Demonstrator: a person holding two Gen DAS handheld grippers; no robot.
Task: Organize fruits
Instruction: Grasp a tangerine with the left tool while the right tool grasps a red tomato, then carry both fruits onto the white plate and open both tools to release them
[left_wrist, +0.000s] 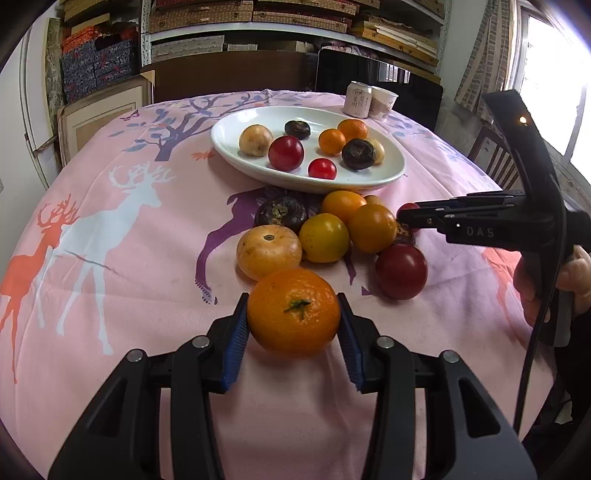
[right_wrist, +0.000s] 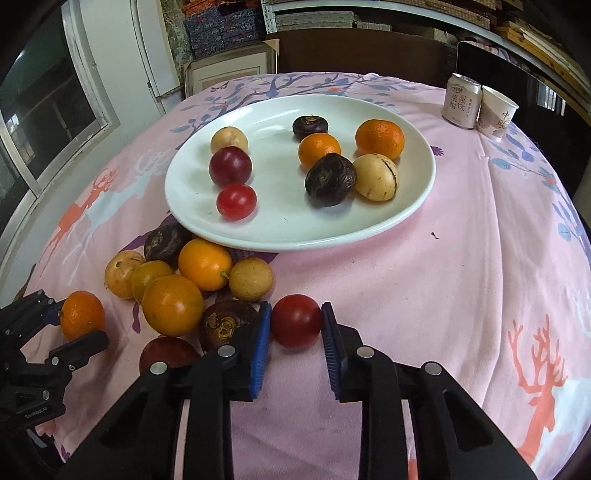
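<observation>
white oval plate (right_wrist: 413, 206) is already carrying eight fruits, and about nine are still waiting on the pink deer-printed tablecloth (right_wrist: 461, 295). left gripper (left_wrist: 293, 325) is closing on a round orange tangerine (left_wrist: 293, 312); right gripper (right_wrist: 295, 325) is hugging a small red tomato-like fruit (right_wrist: 295, 320), contact unclear.
</observation>
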